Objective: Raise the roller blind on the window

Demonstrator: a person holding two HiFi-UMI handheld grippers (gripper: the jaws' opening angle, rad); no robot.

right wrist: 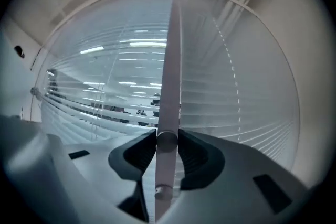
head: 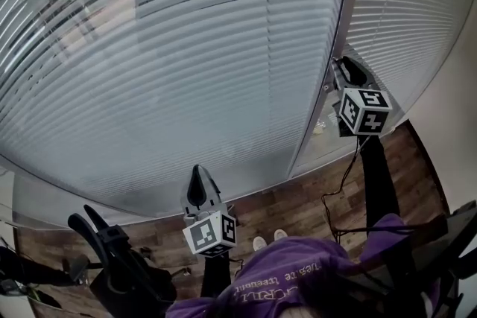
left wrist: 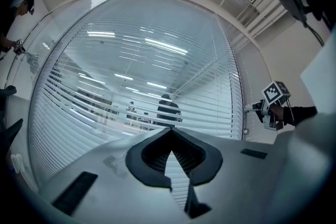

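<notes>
Nearest you, at 6 o'clock in the head view, is your purple shirt [head: 298, 275]. A black chair [head: 112, 257] stands at 8 o'clock. Your shoes [head: 259, 243] are on the wood floor [head: 298, 208]. A cable [head: 339, 190] trails across the boards at 4 o'clock.

Your left gripper [head: 197, 173] is held low at 6 o'clock, short of the glass. Its tips meet, nothing is between them, and it touches nothing. Its own view shows only slats through the gap below the tips.

Your right gripper [right wrist: 168, 140] is held higher, at 2 o'clock in the head view, against the post [head: 339, 4] between the two panes. Its jaws are clamped on the wand [right wrist: 170, 71], with a pad pressing on each side. The wand runs upright through the jaws, from 6 to 12 o'clock in the right gripper view.

The blind [head: 186, 71] hangs fully lowered across the pane, filling the head view from 9 to 1 o'clock. Its slats lie level, with gaps between them. A second blind [head: 410, 11] covers the pane at 2 o'clock, right of the post.

Strip lights [left wrist: 165, 45] show in the glass behind the slats.
</notes>
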